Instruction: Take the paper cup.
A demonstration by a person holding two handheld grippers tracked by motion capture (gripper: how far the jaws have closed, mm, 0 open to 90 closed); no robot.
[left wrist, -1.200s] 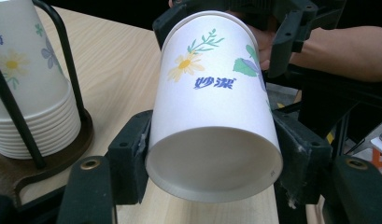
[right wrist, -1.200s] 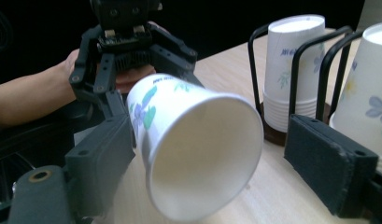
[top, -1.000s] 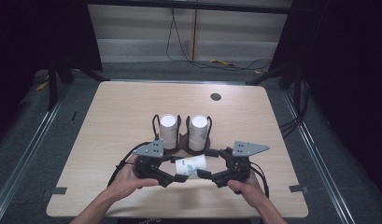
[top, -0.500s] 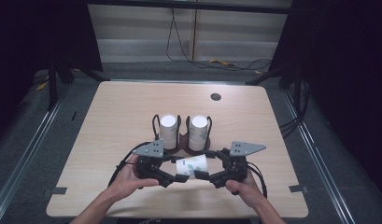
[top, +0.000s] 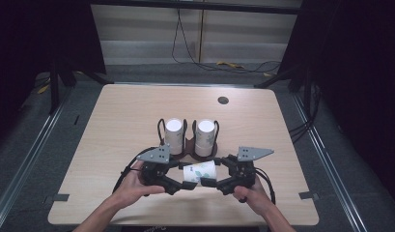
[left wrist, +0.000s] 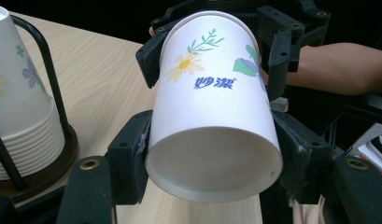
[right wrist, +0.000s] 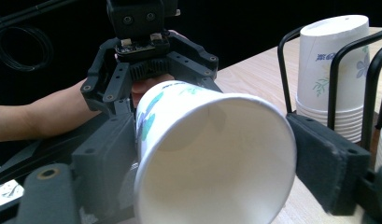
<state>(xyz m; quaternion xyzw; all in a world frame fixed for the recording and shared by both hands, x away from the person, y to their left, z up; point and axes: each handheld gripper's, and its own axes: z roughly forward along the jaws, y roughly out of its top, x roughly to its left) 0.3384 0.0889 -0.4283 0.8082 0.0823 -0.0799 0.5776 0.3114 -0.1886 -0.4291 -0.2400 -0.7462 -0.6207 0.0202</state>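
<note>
- The wooden table (top: 137,116) carries a dark rack (top: 188,153) near its middle, with two upside-down stacks of paper cups, a left stack (top: 174,134) and a right stack (top: 205,135), standing well clear of the person's edge.
- Just in front of that rack, a single paper cup (top: 200,171) lies on its side above the table, its long axis running across the table from one hand to the other.
- The left gripper (top: 178,183) pinches the cup at its narrow base end; in the left gripper view the pads press the cup (left wrist: 212,121) on both sides.
- The right gripper (top: 210,182) stands at the wide mouth end with the rim between its jaws. Its jaws have just been closing on the cup; the right gripper view shows the near pad beside the rim and the far pad (right wrist: 326,161) a hair apart from it, so it does not look clamped yet.
- Both hands are equally near; judged from this, the coming move turns on the right jaws meeting the rim squarely across the axis.
- The left gripper view shows the base and the printed flowers; the right gripper view looks into the cup's open mouth (right wrist: 212,158), and the high view alone gives the cup's place relative to the rack.
</note>
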